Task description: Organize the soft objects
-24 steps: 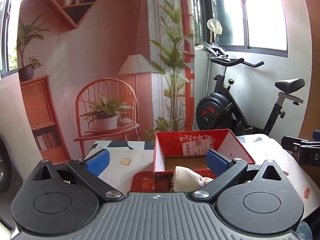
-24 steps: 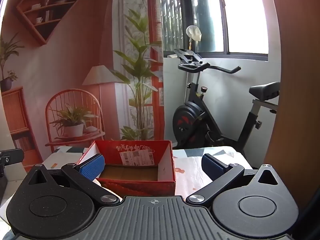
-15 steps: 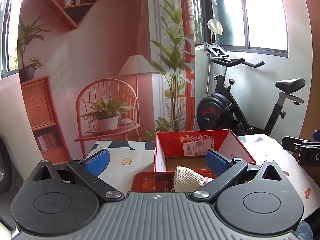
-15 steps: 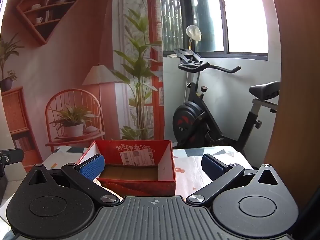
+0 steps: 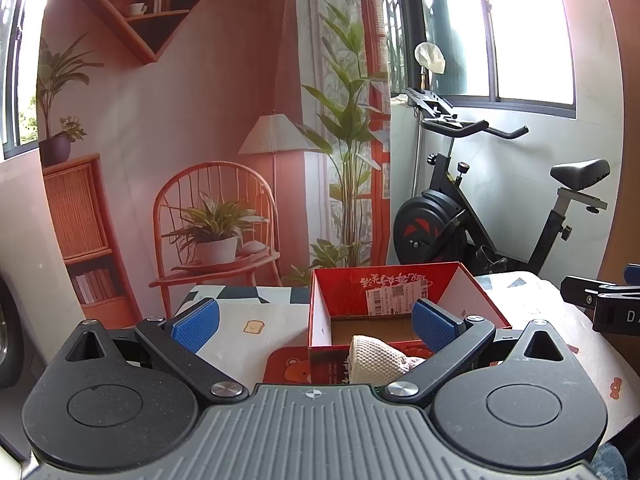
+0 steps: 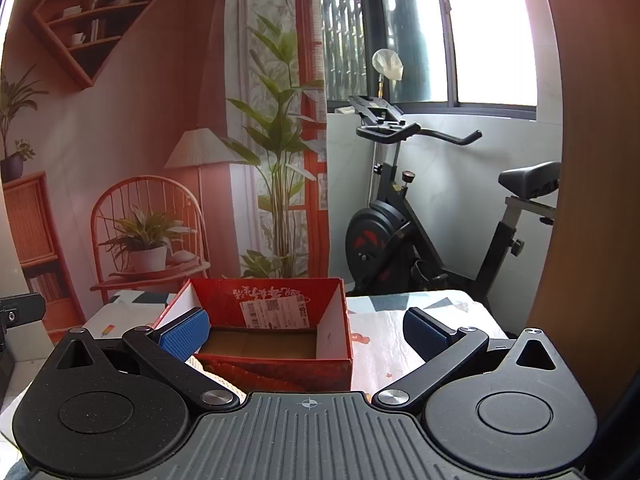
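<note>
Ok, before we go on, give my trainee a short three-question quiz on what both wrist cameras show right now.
1. True or false: the red box already holds the knitted cloth.
2. Which stands behind the table? A) a fridge B) an exercise bike C) a sofa
3. Fill in: the left gripper and the right gripper are both ____.

Key:
1. False. The cloth lies in front of the box's near wall, outside it; the box floor looks bare.
2. B
3. Open, with nothing between the pads.
</note>
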Demonstrator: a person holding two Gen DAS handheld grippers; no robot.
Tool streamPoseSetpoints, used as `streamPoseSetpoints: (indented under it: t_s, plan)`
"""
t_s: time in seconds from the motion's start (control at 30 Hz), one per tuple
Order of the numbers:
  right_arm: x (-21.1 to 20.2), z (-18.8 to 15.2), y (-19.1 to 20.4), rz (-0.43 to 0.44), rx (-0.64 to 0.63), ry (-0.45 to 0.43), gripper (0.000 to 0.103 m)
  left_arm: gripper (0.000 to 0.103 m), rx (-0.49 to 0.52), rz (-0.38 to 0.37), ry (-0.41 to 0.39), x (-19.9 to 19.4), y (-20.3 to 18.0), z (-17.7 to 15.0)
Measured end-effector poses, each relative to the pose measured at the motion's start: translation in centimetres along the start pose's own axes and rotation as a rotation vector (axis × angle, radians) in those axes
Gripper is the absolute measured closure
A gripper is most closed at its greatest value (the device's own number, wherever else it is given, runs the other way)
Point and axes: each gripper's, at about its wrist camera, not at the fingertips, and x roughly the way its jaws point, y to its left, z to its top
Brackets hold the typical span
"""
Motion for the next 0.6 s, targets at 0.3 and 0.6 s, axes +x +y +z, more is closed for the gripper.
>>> streamPoseSetpoints:
  t_s: [0.3, 0.6]
  plan:
    - [0.06, -0.08, 0.04, 0.000, -0.001, 0.001, 0.000, 0.000, 0.000, -0.001, 0.000, -0.01, 0.00, -0.04]
    - [0.08, -0.06, -0.03, 0.000, -0.001, 0.002, 0.000, 0.000, 0.000, -0.001, 0.000, -0.01, 0.00, -0.03]
